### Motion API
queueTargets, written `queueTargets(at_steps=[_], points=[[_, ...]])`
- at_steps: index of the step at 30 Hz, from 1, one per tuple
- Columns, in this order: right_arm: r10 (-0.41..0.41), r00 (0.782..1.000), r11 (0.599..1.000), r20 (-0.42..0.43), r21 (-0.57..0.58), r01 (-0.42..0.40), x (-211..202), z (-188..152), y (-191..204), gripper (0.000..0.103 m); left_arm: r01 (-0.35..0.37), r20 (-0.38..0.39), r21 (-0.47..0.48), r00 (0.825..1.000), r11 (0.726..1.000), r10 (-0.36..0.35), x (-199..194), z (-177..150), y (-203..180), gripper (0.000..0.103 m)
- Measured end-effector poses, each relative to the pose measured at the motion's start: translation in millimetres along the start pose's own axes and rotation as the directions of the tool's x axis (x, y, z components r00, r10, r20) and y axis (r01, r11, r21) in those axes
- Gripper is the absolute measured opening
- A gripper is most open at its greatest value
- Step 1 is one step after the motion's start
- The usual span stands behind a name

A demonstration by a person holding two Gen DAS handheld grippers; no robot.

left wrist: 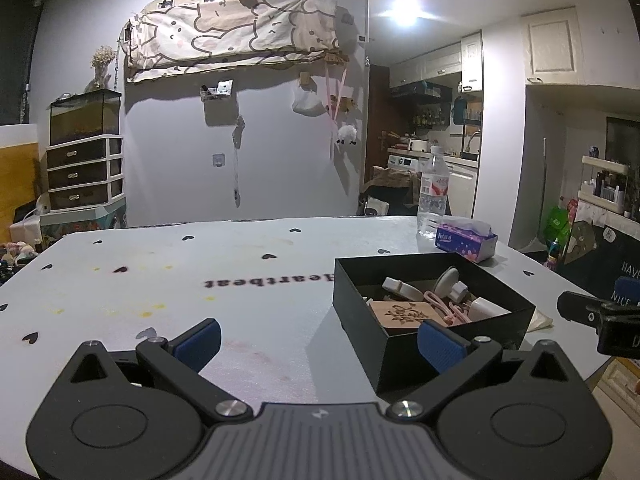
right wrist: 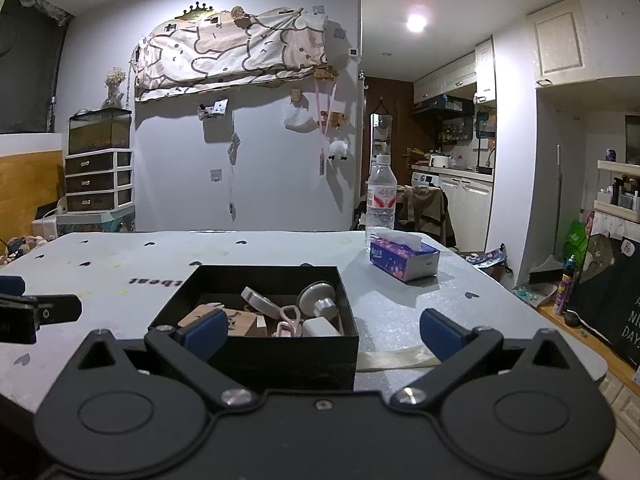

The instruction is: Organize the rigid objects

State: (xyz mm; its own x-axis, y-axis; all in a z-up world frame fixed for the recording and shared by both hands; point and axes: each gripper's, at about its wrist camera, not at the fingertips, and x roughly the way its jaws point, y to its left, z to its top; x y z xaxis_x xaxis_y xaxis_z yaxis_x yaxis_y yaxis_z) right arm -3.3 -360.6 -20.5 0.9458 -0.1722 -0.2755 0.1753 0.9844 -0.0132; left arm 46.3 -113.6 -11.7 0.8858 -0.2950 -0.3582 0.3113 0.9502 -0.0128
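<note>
With both your left tool (left wrist: pixel 318 340) and right tool (right wrist: pixel 320 330) spread and empty, reach straight down into the black box (right wrist: pixel 276 354), pinching one item at a time.

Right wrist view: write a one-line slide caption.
Open right gripper faces a black box of small items on the table.

A lived-in home, small apartment room — heart-print tabletop (right wrist: pixel 280 248), behind it a wall with cartoon-print cloth (right wrist: pixel 232 52), plastic drawer unit (right wrist: pixel 98 180) left, kitchen cabinets (right wrist: pixel 464 196) and washing machine (left wrist: pixel 402 160) right.
</note>
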Motion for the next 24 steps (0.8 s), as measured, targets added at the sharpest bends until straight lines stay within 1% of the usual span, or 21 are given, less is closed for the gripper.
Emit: queueTargets(at_steps=[24], points=[[-0.001,1.0,1.0,-0.007,0.0,0.001,-0.1,-0.4,0.9,0.103,0.003,-0.001,-0.005,1.0,1.0,-0.003,-0.8,-1.2,3.0,0.103]])
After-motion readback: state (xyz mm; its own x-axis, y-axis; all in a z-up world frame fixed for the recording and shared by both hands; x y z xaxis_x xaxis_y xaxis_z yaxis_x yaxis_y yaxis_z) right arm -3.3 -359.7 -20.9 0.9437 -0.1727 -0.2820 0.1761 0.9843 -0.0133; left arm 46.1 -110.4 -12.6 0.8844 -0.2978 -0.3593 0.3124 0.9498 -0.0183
